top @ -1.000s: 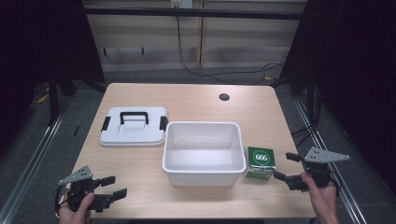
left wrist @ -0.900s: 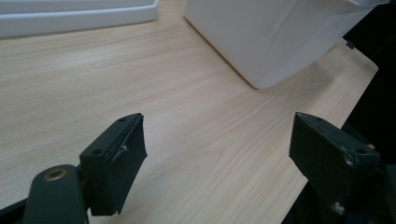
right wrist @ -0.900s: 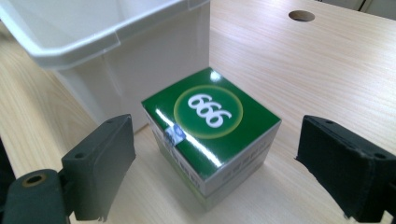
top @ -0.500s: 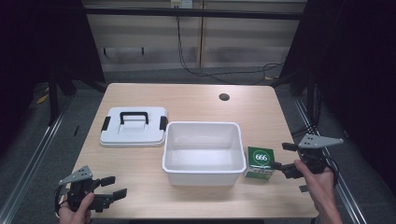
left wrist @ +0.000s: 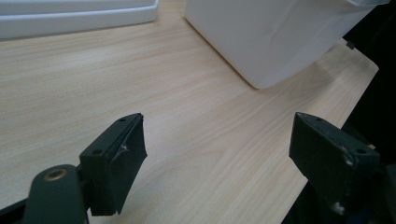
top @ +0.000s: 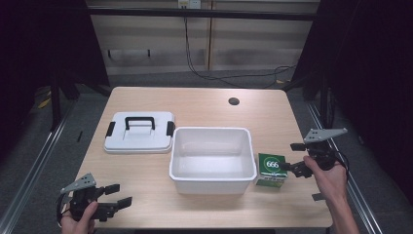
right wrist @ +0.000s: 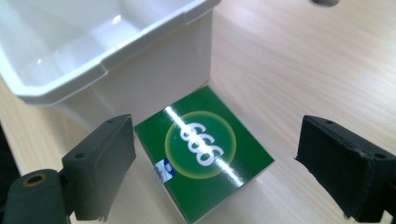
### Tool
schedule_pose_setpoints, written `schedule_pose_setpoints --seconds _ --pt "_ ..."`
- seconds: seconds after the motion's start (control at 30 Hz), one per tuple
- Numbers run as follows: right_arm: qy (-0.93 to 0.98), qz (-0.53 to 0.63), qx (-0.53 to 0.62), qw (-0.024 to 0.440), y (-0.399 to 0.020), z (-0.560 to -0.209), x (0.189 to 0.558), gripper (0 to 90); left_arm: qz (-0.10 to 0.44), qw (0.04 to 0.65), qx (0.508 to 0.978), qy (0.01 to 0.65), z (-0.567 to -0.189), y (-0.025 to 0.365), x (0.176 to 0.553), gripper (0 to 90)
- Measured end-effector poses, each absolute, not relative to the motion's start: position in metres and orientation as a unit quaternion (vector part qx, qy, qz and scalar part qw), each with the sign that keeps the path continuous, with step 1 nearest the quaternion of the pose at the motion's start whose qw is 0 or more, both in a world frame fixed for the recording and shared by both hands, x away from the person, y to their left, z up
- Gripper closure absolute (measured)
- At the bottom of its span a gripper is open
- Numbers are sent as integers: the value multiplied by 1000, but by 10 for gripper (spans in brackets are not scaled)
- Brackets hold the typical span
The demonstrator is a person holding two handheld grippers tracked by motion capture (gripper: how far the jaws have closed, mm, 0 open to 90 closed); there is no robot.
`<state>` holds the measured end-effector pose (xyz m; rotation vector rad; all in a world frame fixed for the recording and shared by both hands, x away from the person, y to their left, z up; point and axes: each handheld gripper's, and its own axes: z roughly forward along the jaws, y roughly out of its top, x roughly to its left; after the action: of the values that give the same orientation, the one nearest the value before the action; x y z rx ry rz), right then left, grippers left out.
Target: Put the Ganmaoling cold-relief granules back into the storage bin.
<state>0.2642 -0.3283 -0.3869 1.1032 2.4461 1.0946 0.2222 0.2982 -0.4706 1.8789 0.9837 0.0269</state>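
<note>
Right gripper view: we find the right gripper (right wrist: 212, 172) spread wide, straddling the green box (right wrist: 204, 151), no contact | box on table, just beside the white tub (right wrist: 93, 51) | left gripper (left wrist: 215, 158) agape, holding nothing.

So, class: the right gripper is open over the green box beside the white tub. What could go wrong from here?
1. The green box sits close against the white tub, so one jaw of the right gripper may catch the tub wall.
2. The box lies skewed between the jaws; closing might twist it or grip it by its corners.
</note>
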Motion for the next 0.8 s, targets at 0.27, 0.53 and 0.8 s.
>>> schedule_pose_setpoints --seconds 0.27,0.53,0.8 --pt "877 349 321 83 -317 -386 275 126 11 488 773 405 -471 298 222 186" --pt "904 321 273 71 -306 -392 289 95 10 489 774 403 -471 299 222 186" --pt "933 274 221 72 -294 -391 297 93 8 487 774 404 -471 298 223 186"
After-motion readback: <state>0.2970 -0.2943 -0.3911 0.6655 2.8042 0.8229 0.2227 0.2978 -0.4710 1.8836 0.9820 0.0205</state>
